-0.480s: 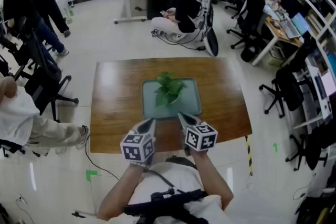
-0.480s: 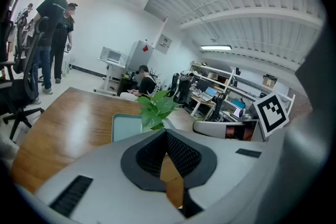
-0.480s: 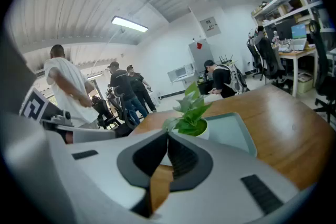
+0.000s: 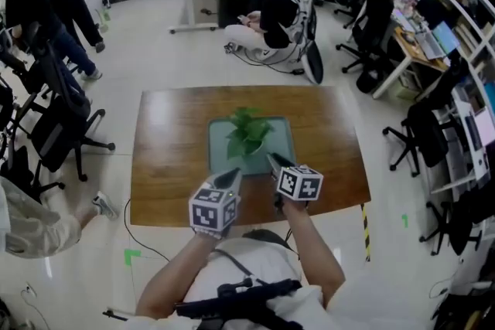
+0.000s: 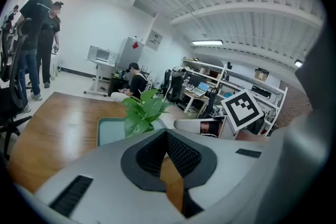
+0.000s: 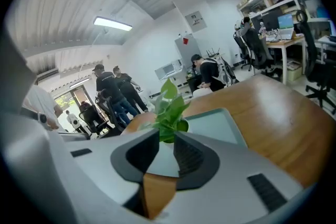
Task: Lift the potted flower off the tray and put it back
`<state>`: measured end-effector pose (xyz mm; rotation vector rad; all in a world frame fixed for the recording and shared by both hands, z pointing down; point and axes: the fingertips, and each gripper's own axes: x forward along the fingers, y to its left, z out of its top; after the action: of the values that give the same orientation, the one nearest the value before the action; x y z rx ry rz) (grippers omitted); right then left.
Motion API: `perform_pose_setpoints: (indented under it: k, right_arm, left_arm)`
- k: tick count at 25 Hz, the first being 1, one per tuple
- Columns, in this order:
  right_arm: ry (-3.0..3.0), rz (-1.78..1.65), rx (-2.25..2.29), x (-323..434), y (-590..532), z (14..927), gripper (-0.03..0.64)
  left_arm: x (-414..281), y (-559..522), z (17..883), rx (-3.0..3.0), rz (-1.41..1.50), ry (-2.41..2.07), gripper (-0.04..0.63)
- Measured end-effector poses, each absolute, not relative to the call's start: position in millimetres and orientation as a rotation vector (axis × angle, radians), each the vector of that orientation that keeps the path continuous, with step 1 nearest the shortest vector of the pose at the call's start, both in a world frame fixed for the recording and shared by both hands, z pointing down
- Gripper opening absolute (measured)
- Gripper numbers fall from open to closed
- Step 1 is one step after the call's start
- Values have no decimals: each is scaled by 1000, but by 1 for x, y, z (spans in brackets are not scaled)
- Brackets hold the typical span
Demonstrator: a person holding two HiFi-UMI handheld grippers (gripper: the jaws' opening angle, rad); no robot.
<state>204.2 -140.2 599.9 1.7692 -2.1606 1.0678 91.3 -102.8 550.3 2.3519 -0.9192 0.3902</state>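
Two hand-held grippers hover over the near side of a wooden table (image 4: 170,143), both angled down toward a pale green tray (image 4: 216,149). A potted flower (image 4: 247,134) with bright green leaves stands upright in the middle of the tray, untouched. The right gripper (image 4: 271,159) is at the tray's near edge. Its jaws are parted a moderate way with nothing between them, and the plant is lined up beyond the gap. The left gripper (image 4: 233,175) is just beside it, jaws drawn together and empty. Leaves mostly hide the pot from above, so a grab may close on stems instead and crush them. A one-sided grip could also tip the pot or drag the tray.
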Motion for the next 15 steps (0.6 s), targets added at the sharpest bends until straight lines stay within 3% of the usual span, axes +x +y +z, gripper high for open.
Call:
perform_pose_setpoints:
  k: [4,15]
  right_arm:
    - [-2122,1114,1776,222,-161,617,179]
    - [-2071,1330,1727,238,-213,671,178]
  left_arm:
    - [110,-107,550,2372,414,-894,-5]
    - [132,-128,565,2330,435,-925,-5]
